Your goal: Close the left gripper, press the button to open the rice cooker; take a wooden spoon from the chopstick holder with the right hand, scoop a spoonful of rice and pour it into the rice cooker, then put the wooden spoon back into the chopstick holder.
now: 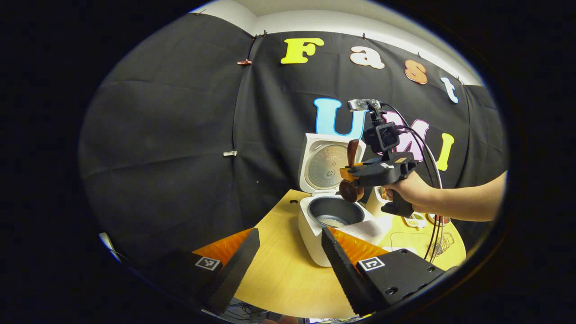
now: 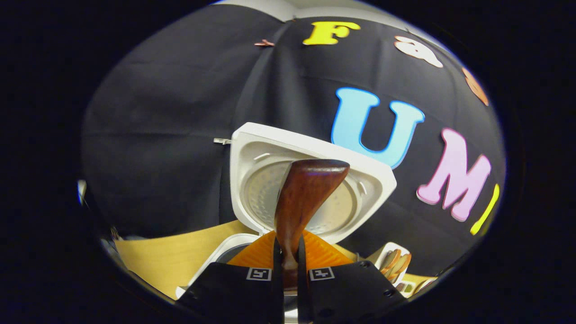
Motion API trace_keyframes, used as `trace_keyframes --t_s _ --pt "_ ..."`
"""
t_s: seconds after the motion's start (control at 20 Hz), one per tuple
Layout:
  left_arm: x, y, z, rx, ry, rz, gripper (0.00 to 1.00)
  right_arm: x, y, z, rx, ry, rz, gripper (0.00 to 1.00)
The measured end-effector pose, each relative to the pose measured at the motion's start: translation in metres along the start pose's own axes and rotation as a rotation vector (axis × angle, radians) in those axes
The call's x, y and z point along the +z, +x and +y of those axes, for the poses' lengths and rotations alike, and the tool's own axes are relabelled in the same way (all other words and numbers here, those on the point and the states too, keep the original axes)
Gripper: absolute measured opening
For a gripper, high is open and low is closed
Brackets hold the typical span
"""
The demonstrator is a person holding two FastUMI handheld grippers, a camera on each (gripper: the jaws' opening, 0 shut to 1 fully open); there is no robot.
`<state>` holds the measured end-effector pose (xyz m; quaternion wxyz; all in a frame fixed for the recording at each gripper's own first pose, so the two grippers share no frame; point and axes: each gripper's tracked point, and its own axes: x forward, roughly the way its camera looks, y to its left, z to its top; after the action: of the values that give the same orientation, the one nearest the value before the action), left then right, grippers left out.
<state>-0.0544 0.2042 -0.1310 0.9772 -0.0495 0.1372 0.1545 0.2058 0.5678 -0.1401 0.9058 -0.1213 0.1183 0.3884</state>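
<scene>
Left hand-held gripper nearest, fingers spread apart, empty, low over worktop. Right hand-held gripper clamped on spoon handle, bowl end above cooker. Lid up: button step done. Pale rice in pot. Spoon looks tipped over pot, so pour likely underway or just done. Left: return spoon to holder, beside cooker.

Black cloth wall, seemingly wooden table
</scene>
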Motion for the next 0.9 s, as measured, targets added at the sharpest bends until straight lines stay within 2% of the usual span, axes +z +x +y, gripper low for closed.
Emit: trace_keyframes --t_s 0.1,0.3,0.5,0.65,0.9 --pt "0.001 -0.003 -0.003 -0.001 0.002 -0.006 0.96 0.000 -0.003 -0.006 0.001 0.086 0.008 0.16" --pt "0.000 -0.009 -0.009 -0.012 -0.003 -0.008 0.96 0.015 -0.028 -0.016 0.042 0.334 -0.011 0.16" --pt "0.014 -0.020 -0.014 -0.013 0.015 -0.040 0.96 0.037 -0.072 -0.055 0.008 0.465 -0.097 0.16" --pt "0.027 -0.025 -0.020 -0.027 0.039 -0.073 0.96 0.046 -0.117 -0.090 -0.043 0.498 -0.163 0.16" --pt "0.035 -0.032 -0.038 -0.057 0.045 -0.095 0.96 0.036 -0.199 -0.154 -0.167 0.430 -0.223 0.16"
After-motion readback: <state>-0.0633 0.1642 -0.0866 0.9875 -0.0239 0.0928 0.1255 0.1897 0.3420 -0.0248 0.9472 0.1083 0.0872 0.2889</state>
